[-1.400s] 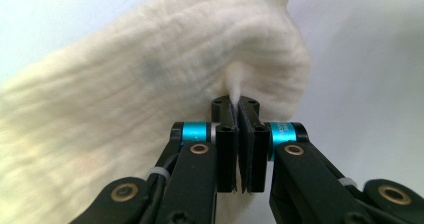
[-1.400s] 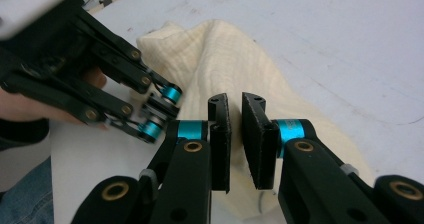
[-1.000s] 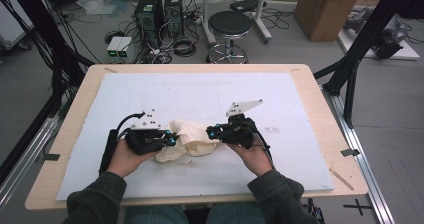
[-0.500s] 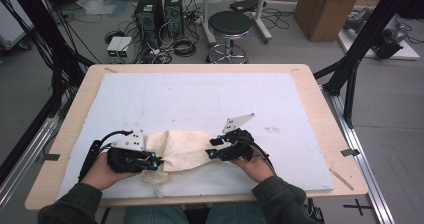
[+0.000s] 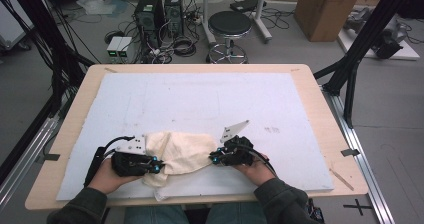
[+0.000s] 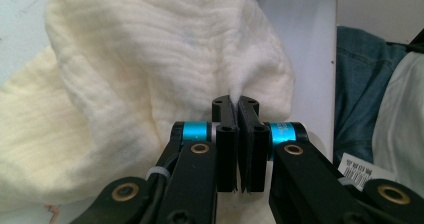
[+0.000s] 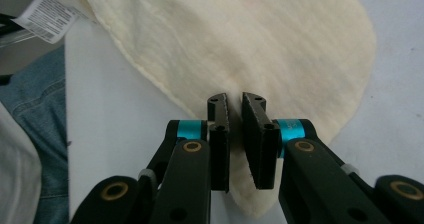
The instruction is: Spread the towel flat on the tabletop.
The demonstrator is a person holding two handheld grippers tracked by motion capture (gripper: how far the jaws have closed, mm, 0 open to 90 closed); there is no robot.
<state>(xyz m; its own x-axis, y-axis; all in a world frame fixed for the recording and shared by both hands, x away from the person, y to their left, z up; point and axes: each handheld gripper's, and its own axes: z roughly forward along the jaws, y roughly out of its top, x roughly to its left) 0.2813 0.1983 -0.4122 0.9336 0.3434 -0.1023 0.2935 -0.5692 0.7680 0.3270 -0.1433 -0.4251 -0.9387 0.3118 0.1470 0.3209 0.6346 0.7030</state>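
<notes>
White foam sheet (image 5: 210,104) covers the counter (image 5: 320,99). Cloth (image 5: 180,151) lies bunched at its near edge. Left of cloth: left tongs (image 6: 235,104) pinch a fold. Right: right tongs (image 7: 235,106) narrowed over the hem; grip uncertain. Advice: secure right hem first, then pull hands apart evenly, low over foam.

In the high view we cannot make out the jaws of the left gripper (image 5: 156,168) or the right gripper (image 5: 214,158) — they are too small, and the cream cloth (image 5: 179,153) bunches against them. The cloth's near edge hangs over the white board (image 5: 210,104), partly behind the person's left hand (image 5: 107,174). In the left gripper view the cloth runs off the top and left edges; the label (image 6: 357,170) at the lower right is cut off and its print unreadable. In the right gripper view, whether the slightly parted jaws pinch the cloth beneath them — we cannot tell.
</notes>
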